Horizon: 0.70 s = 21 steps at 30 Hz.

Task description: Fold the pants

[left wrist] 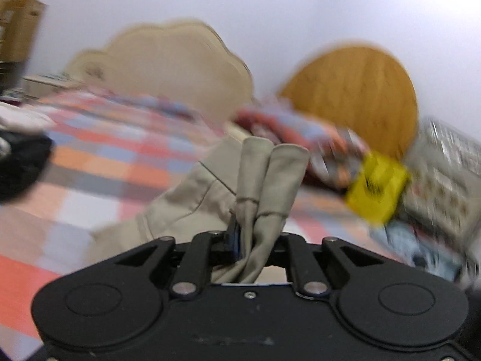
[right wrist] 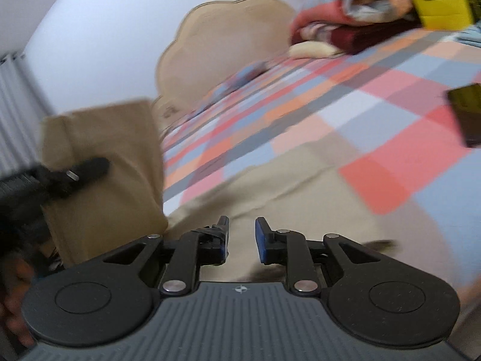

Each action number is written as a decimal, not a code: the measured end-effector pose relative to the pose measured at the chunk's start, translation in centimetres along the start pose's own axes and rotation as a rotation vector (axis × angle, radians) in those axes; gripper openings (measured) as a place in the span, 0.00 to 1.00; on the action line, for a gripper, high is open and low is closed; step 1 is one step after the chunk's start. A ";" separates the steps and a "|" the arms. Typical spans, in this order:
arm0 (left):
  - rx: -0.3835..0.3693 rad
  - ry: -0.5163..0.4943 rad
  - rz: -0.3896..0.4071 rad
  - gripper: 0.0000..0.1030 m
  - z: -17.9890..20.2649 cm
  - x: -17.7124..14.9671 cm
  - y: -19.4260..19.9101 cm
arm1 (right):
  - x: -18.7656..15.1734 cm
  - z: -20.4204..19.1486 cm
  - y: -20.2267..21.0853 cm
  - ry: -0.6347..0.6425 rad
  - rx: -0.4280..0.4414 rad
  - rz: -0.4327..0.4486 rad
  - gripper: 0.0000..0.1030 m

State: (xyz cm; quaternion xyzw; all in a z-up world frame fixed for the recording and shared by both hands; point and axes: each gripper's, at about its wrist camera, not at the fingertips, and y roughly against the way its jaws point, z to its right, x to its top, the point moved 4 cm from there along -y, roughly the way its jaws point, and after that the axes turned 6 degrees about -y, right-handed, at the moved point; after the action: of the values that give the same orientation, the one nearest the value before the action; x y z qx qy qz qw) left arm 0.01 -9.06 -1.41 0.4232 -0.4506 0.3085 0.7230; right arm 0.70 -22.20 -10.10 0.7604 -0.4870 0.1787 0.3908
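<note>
The beige pants (left wrist: pixel 192 198) lie on the checked bedspread (left wrist: pixel 99 162). My left gripper (left wrist: pixel 255 240) is shut on the two bunched leg cuffs (left wrist: pixel 270 174), which stand up lifted above the bed. In the right wrist view my right gripper (right wrist: pixel 242 237) is open and empty, low over the flat part of the pants (right wrist: pixel 270 186). The left gripper (right wrist: pixel 60 177) shows at the left there, holding the lifted pants fabric (right wrist: pixel 105 165) up in the air.
A beige headboard (left wrist: pixel 168 60) stands against the white wall. A heap of bedding (left wrist: pixel 300 138) and a yellow bag (left wrist: pixel 375 189) lie at the head of the bed, with a round wooden board (left wrist: pixel 360 90) behind. A dark object (right wrist: pixel 466 114) lies on the bedspread (right wrist: pixel 360 105).
</note>
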 end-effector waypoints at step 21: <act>0.027 0.043 -0.198 0.43 -5.7 -4.6 -0.1 | 0.6 1.7 -3.0 -0.071 0.005 -0.053 1.00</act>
State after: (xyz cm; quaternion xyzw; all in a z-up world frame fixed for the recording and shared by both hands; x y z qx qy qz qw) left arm 0.50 -4.33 -7.01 0.4684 -0.3867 0.2506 0.7538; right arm 3.43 -23.21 -12.06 0.7797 -0.4799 0.1423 0.3761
